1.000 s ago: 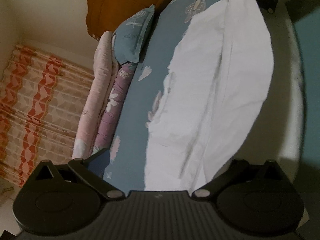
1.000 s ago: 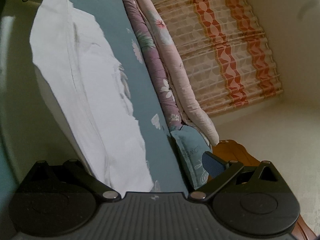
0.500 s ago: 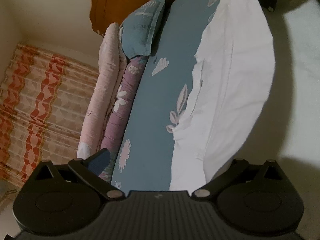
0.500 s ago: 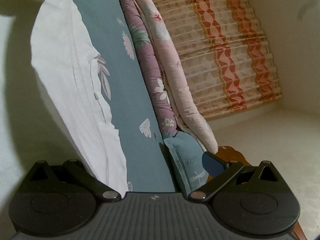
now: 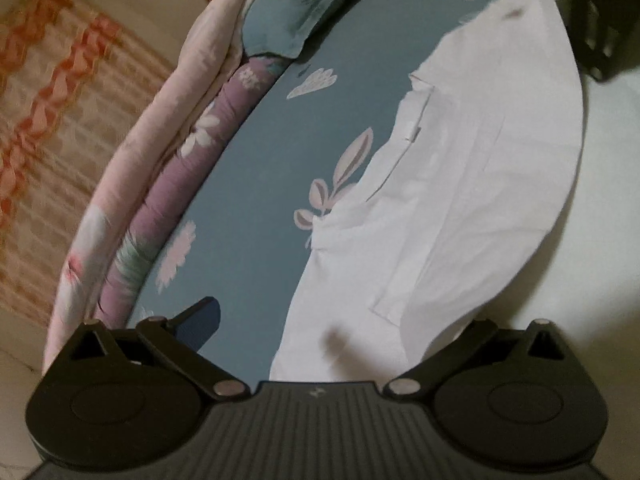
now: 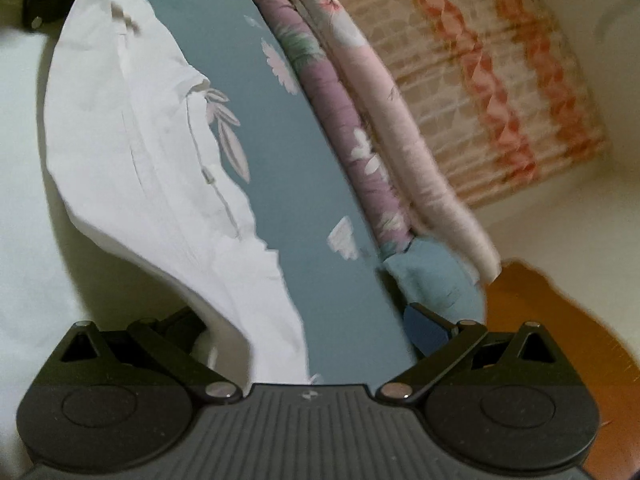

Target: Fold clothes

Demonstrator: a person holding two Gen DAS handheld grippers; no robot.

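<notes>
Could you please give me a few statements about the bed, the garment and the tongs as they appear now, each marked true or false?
1. The white garment lies on a blue floral bedsheet. True.
2. Rolled quilts run along the bed's far edge. True.
3. The left tongs are clamped shut on the garment. False: their fingers are spread wide.
4. The curtain is plain green. False: it is cream with orange-red bands.
5. The pillow is red. False: it is blue.
</notes>
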